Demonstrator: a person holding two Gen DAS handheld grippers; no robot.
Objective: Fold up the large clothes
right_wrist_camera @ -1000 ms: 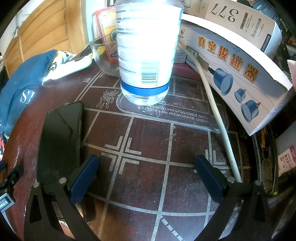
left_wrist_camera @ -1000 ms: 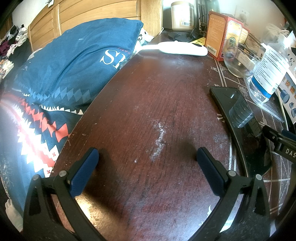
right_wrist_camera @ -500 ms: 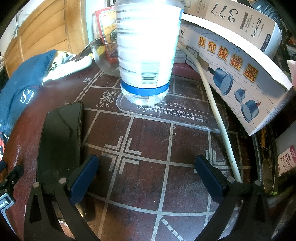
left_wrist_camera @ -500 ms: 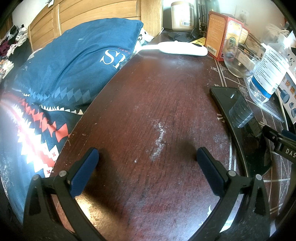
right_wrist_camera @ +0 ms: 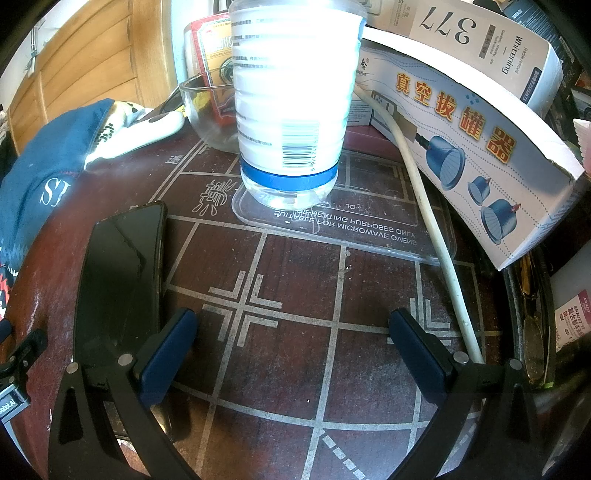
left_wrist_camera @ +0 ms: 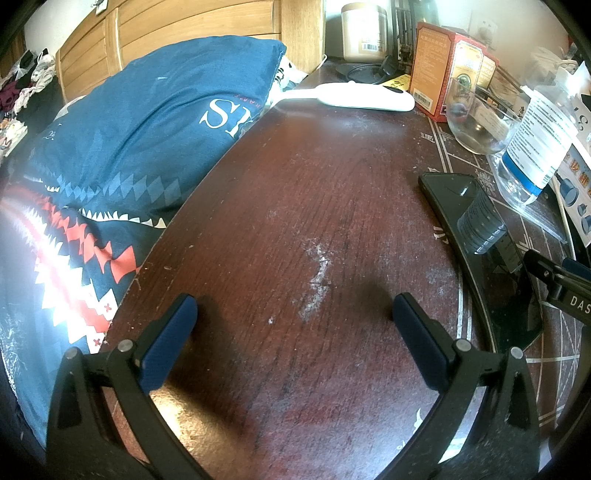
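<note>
Tabletop (left_wrist_camera: 314,192) of dark wood, its curved left edge running beside the blue patterned garment (left_wrist_camera: 140,122), which lies heaped off the table against a wooden headboard (left_wrist_camera: 184,26). Left gripper (left_wrist_camera: 295,317) rests low over a bare stretch of wood, jaws wide, holding nothing — open room ahead as far as a white device (left_wrist_camera: 365,96). Right gripper (right_wrist_camera: 293,326) sits over the inlaid grid, jaws likewise wide and empty. A black phone (right_wrist_camera: 122,266) lies just beside its left finger; a white cable (right_wrist_camera: 436,236) runs past its right finger. Directly ahead stands a plastic bottle (right_wrist_camera: 291,96) on a clear lid (right_wrist_camera: 332,236) — contents not discernible. Behind it, a glass bowl (right_wrist_camera: 207,114); to the right, printed boxes (right_wrist_camera: 472,122) crowd the edge
</note>
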